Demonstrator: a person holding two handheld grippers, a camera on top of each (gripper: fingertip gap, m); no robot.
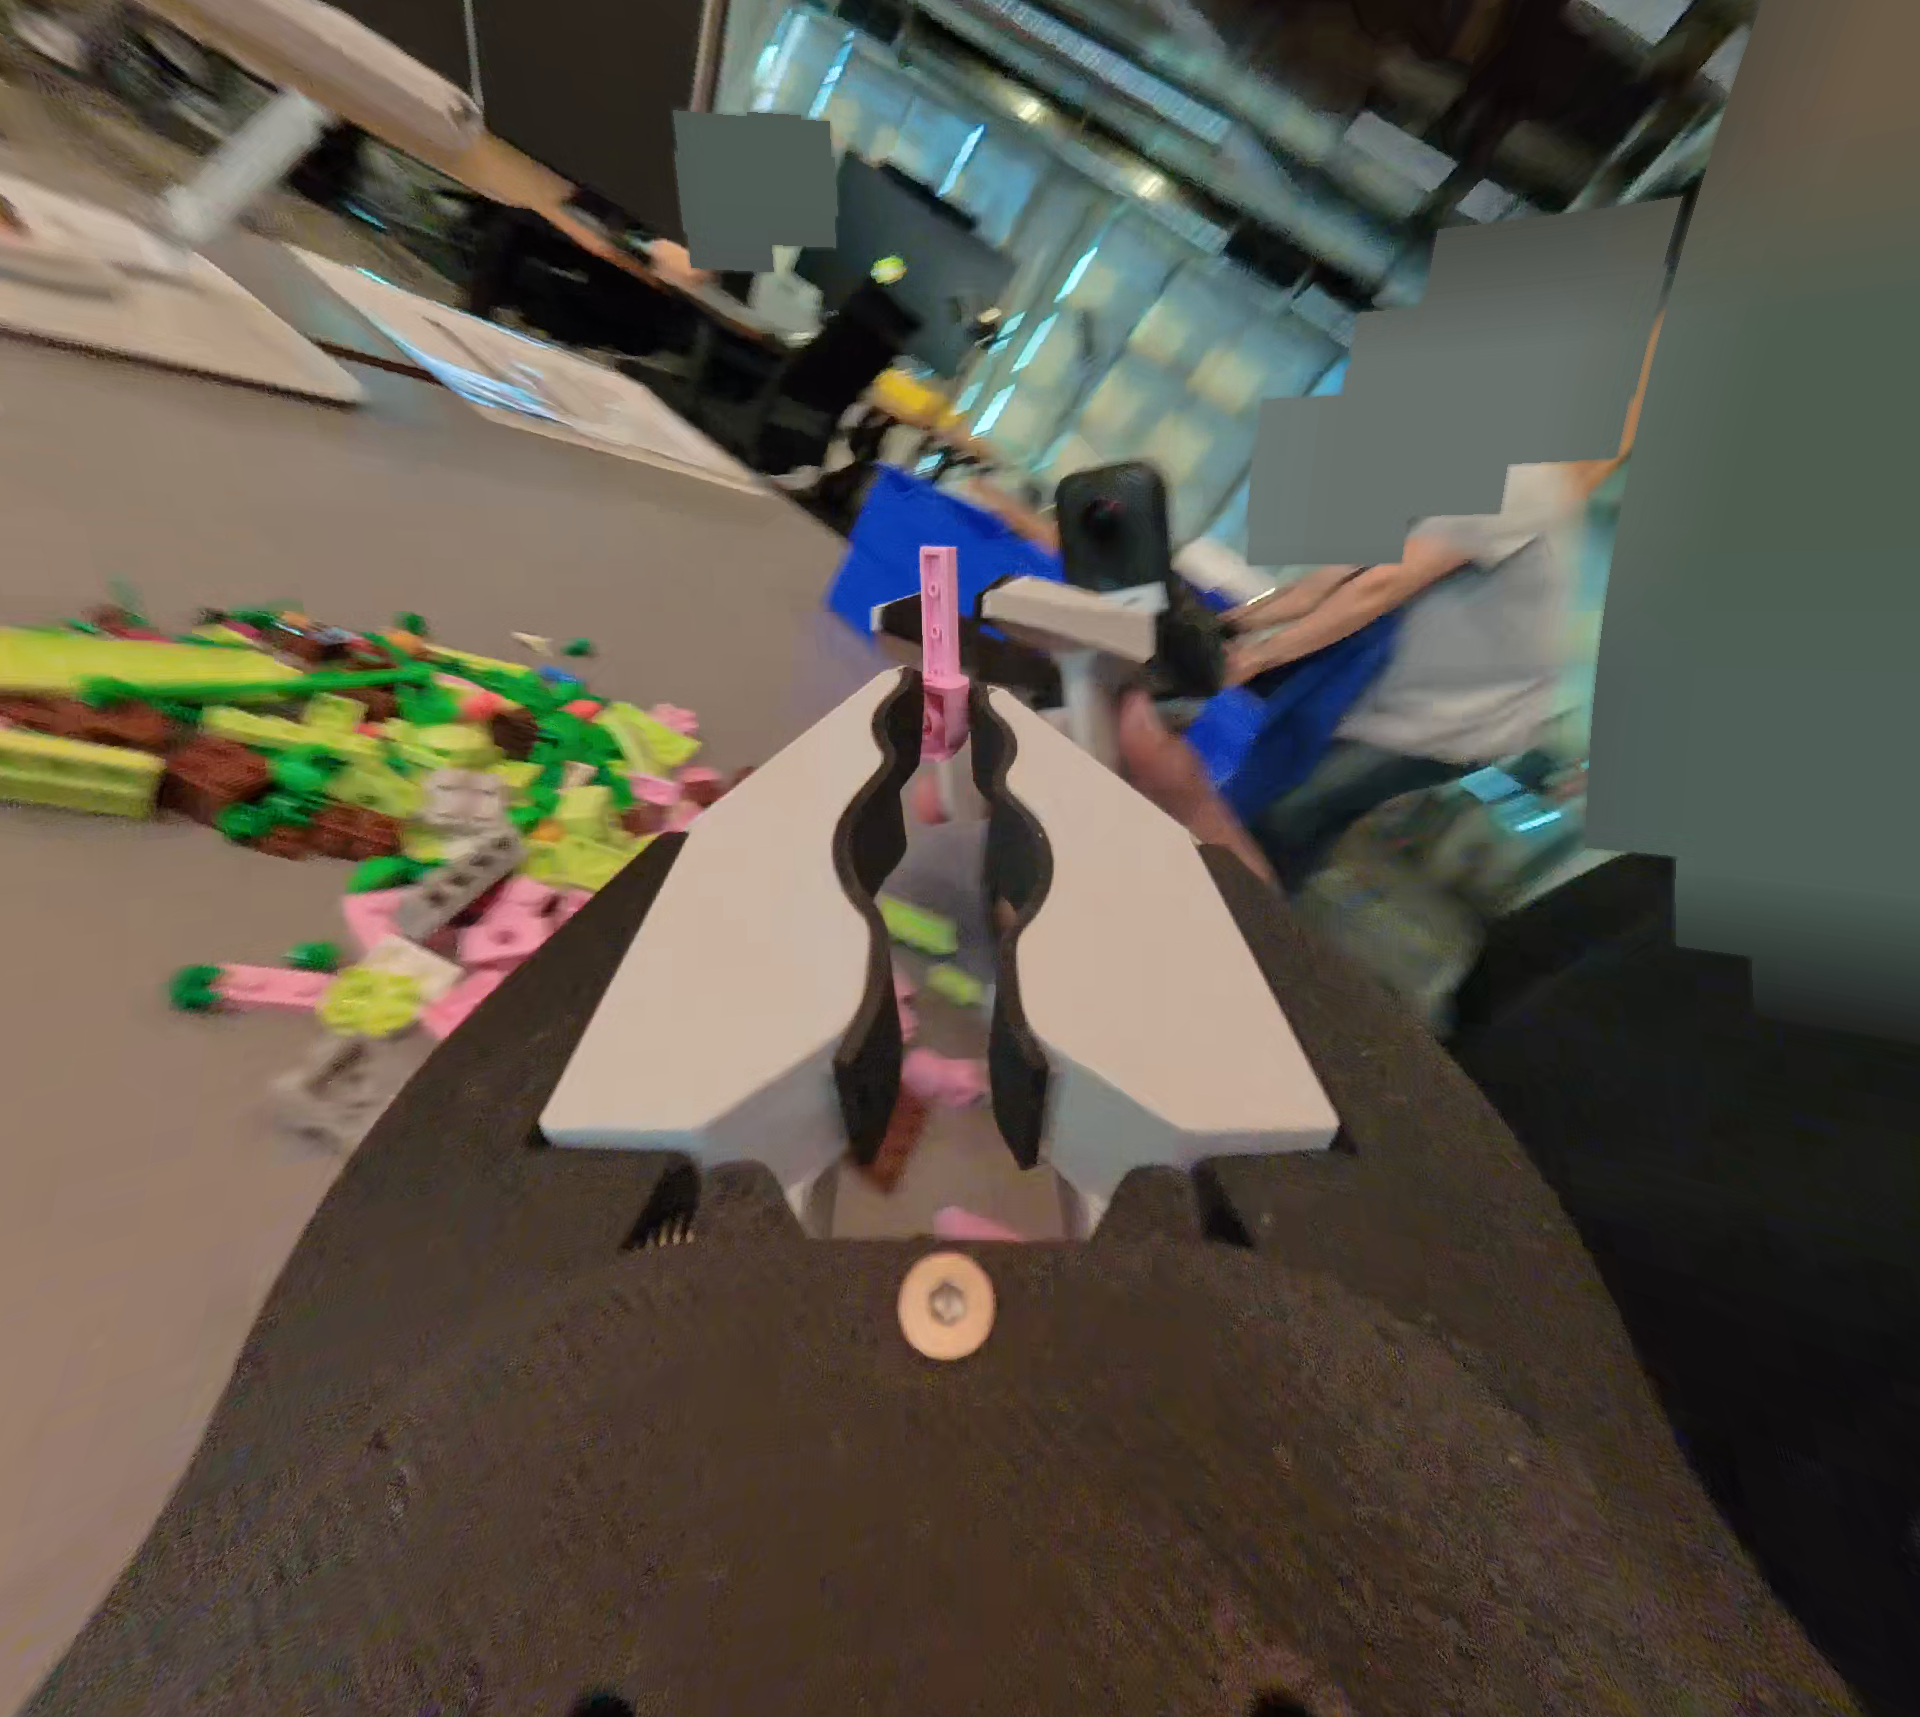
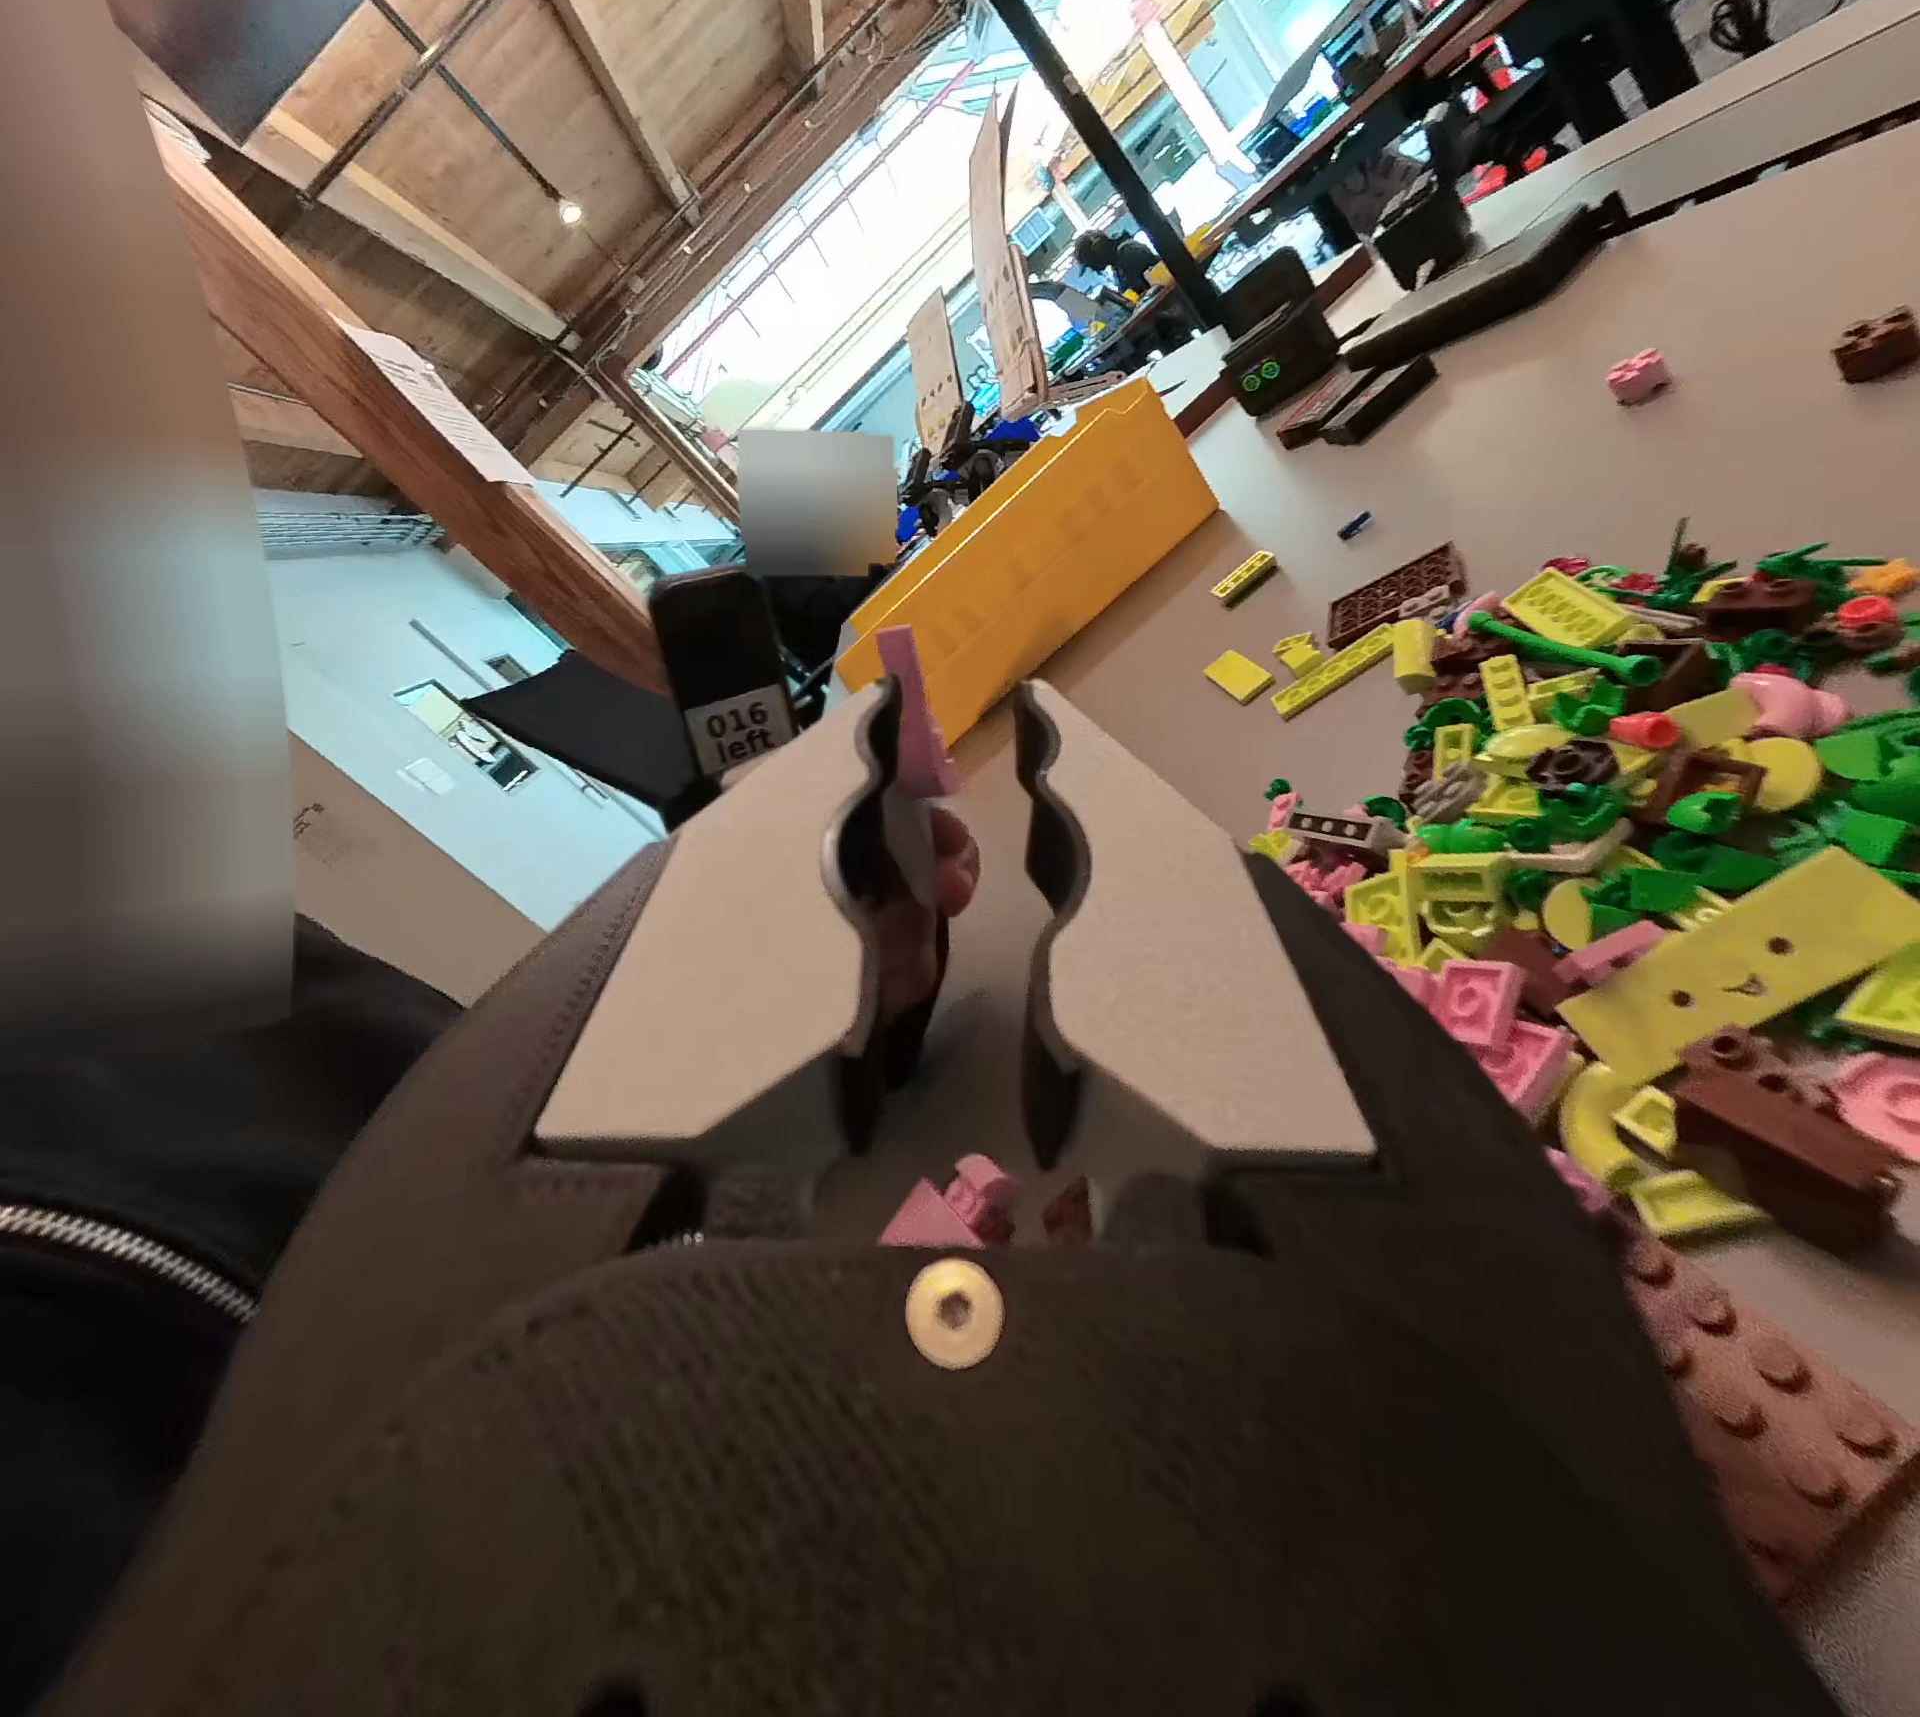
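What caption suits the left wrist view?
Left hand-held gripper pinching a pink piece upright, above a grey table strewn with bricks.

Left wrist view is pretty smeary. The brick pile (image 1: pixel 312 763) at middle left is motion-blurred and runs off the left edge, so single pieces are hard to pick out. The pink piece (image 1: pixel 940 659) has its lower end buried between the left gripper (image 1: pixel 937 701) tips. Right wrist view: the brown studded plate (image 2: pixel 1787 1449) at lower right is cut by the frame edge, and the pink slab (image 2: pixel 914 722) near centre is partly behind a grey finger (image 2: pixel 790 878) of the right gripper (image 2: pixel 951 711), so contact is unclear.
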